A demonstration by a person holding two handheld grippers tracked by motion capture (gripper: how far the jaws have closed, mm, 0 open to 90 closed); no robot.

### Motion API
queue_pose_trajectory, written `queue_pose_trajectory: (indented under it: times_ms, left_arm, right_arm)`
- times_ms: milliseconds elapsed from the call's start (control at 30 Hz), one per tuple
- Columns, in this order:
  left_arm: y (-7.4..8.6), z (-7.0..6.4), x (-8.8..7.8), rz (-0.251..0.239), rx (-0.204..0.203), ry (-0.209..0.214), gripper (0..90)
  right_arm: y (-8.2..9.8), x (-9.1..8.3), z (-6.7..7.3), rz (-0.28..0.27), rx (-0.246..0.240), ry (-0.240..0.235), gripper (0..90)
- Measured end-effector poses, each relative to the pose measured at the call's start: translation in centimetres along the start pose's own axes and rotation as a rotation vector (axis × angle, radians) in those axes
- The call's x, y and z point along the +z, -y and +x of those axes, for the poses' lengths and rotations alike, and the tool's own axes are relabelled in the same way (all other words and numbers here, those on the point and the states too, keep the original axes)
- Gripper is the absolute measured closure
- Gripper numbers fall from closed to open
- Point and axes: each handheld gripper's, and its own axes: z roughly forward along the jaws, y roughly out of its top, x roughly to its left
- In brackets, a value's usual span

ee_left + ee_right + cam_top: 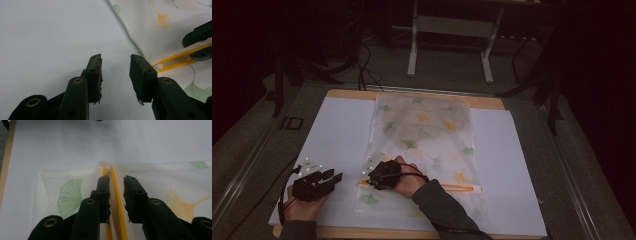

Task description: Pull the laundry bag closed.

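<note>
Right up close, the right gripper [116, 180] has its two black jaws spread a modest way apart over the leaf-printed pouch [427, 135], and the pads press on nothing. The yellow zip strip [117, 195] runs straight up between them, one line showing in the gap and the other tucked partly under the left-hand jaw. Widening out, the big white sheet [337, 135] lies under both tongs on the wooden board [352, 93], and the pouch stretches from beneath the right gripper [373, 170] away towards the far edge, green and orange fan leaves all over it. The left gripper [334, 176] sits off the pouch's side edge, on bare white, with the right gripper just across from it. In its own view the left gripper [115, 58] stands wide open, nothing between the jaws, and the pouch's edge runs just beyond its right-hand jaw. Smallest of all, the clear slider [107, 165] sits at the strip's end, just ahead of the right gripper's tips, at the pouch's edge nearest the left gripper.
</note>
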Motion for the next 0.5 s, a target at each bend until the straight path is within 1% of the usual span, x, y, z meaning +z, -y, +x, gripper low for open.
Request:
queue_pose_trajectory:
  times_ms: [167,367,433,500]
  left_arm:
    - [0.0,0.0,-0.1,0.0,0.002,-0.002,62.2]
    - [0.0,0.1,-0.1,-0.001,0.001,-0.002,62.2]
    - [0.0,0.1,-0.1,-0.001,0.001,-0.001,62.2]
    - [0.0,0.1,-0.1,-0.001,0.001,-0.001,62.2]
  right_arm:
    - [-0.6,0.8,0.1,-0.003,0.004,-0.01,71.0]
    - [-1.2,1.4,0.1,-0.003,0.011,-0.017,70.8]
    - [-1.5,1.9,0.2,-0.003,0.011,-0.019,67.6]
    - [-1.7,2.2,0.1,-0.001,0.014,-0.022,67.6]
